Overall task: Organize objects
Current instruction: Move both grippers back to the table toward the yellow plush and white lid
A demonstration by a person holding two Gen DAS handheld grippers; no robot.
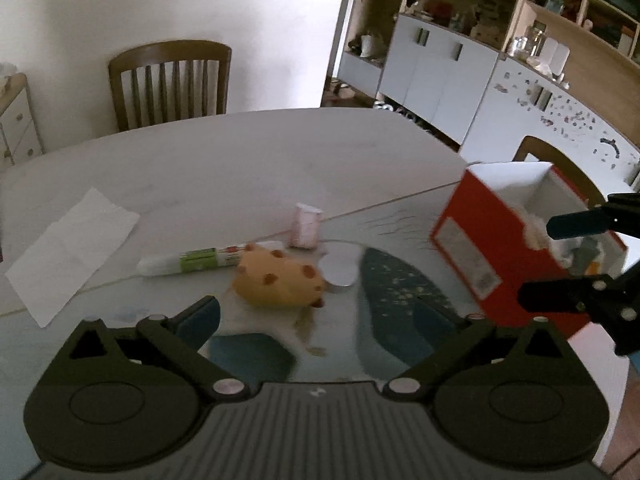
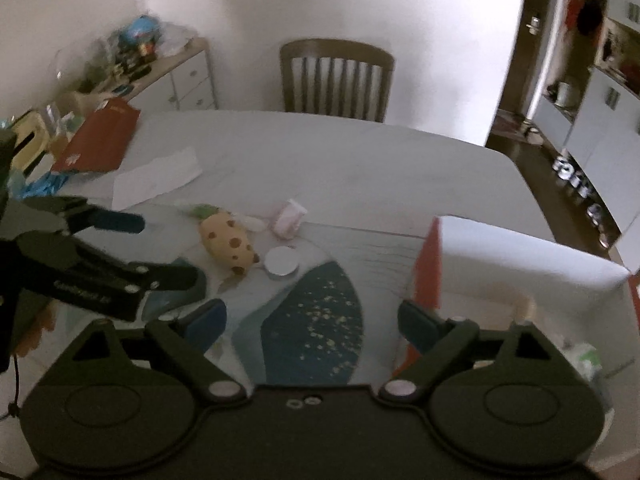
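A yellow spotted plush toy [image 1: 278,278] lies on the table just ahead of my open, empty left gripper [image 1: 324,320]. Behind it are a white and green tube [image 1: 192,262], a small pink packet [image 1: 306,226] and a white round lid [image 1: 339,272]. A red box [image 1: 516,248] with a white inside stands open at the right and holds several items. My right gripper [image 2: 312,322] is open and empty beside the box [image 2: 520,264]; its fingers [image 1: 576,222] show over the box in the left wrist view. The plush [image 2: 229,242], packet [image 2: 289,218] and lid [image 2: 282,262] lie ahead of it.
A white paper sheet [image 1: 72,252] lies at the table's left. A red lid or folder [image 2: 102,140] rests at the far left edge by a cluttered sideboard [image 2: 160,64]. Wooden chairs [image 1: 170,82] stand behind the table. A blue patterned mat [image 2: 312,320] covers the near table.
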